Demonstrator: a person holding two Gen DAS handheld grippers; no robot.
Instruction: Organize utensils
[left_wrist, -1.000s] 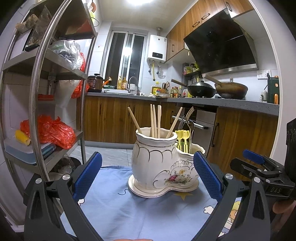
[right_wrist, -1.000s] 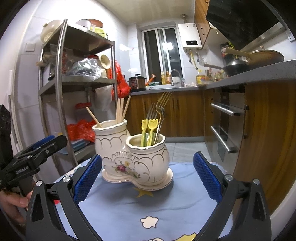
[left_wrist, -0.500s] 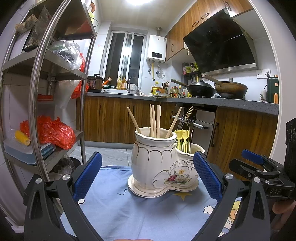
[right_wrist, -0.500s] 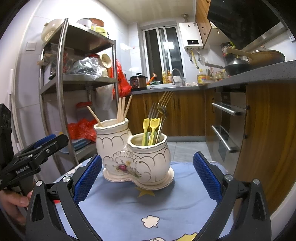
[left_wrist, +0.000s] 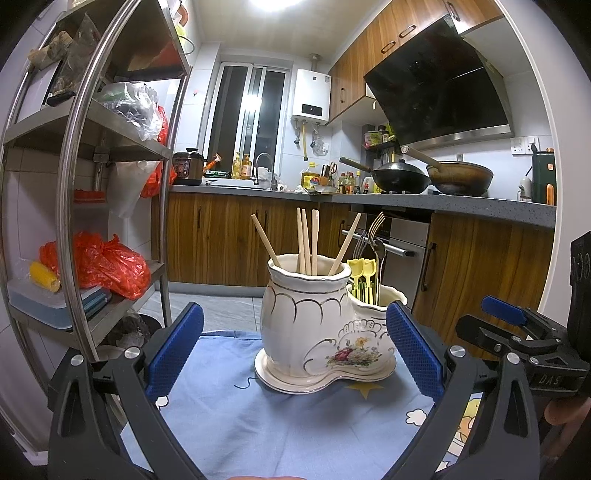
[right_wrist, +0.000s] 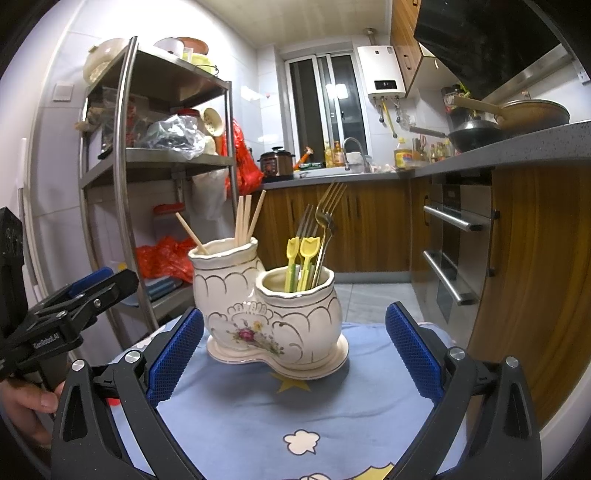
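A white ceramic double-pot utensil holder (left_wrist: 314, 325) stands on a blue cloth; it also shows in the right wrist view (right_wrist: 266, 306). Several wooden chopsticks (left_wrist: 306, 240) stand in the taller pot. Yellow-handled utensils (right_wrist: 301, 264) and metal forks (right_wrist: 325, 221) stand in the lower pot. My left gripper (left_wrist: 293, 350) is open and empty, just short of the holder. My right gripper (right_wrist: 293, 350) is open and empty, facing the holder from the other side. Each gripper shows at the edge of the other's view.
The blue cartoon-print cloth (left_wrist: 258, 424) covers a small table. A metal shelf rack (left_wrist: 74, 184) with bags and boxes stands to the left. Wooden cabinets and an oven (right_wrist: 458, 251) are to the right. The floor lies beyond the table's far edge.
Both grippers have shifted only slightly; the holder sits a touch differently in each view. Both stay open and empty.
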